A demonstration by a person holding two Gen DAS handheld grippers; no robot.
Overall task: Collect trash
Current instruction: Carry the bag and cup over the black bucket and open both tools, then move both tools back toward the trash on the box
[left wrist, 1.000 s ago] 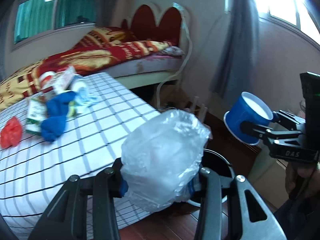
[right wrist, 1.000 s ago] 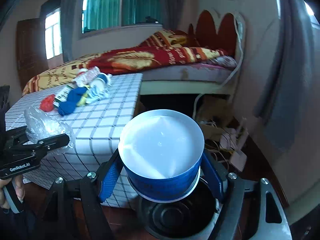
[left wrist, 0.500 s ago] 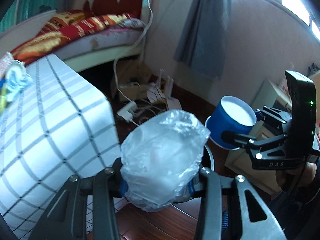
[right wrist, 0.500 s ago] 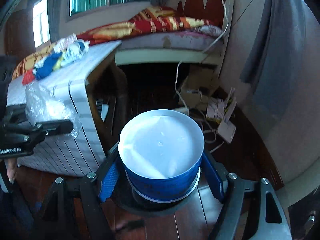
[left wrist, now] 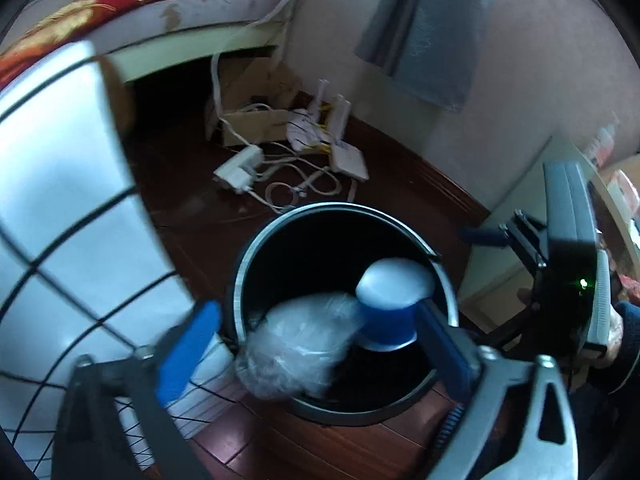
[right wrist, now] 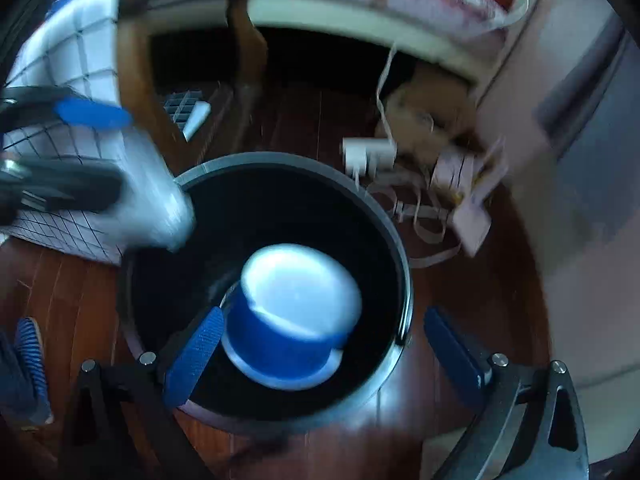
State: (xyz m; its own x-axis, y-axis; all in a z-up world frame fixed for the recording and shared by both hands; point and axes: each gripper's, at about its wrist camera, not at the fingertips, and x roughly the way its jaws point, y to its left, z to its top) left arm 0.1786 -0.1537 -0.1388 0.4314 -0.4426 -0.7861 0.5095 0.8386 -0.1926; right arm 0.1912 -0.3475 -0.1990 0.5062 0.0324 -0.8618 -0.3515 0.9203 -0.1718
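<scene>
Both wrist views look steeply down from close above the black bin (left wrist: 340, 412), which we see in each. In the left wrist view the bin sits lower centre; in the right wrist view the bin (right wrist: 280, 160) fills the middle.

Both views are dim and bluish, with heavy fisheye bending and black corners at the frame edges. Motion blur smears the right-wrist view most: the bed frame (right wrist: 360, 12) along the top and the cables (right wrist: 424, 200) at the right streak. In the left-wrist view the plastic bag (left wrist: 296, 344) and blue cup (left wrist: 390, 308) at lower centre are soft and smeared. The bin (left wrist: 344, 212) interior is near black; its rim catches a pale sheen. Daylight brightens the checked tablecloth (left wrist: 60, 184) at the left.
</scene>
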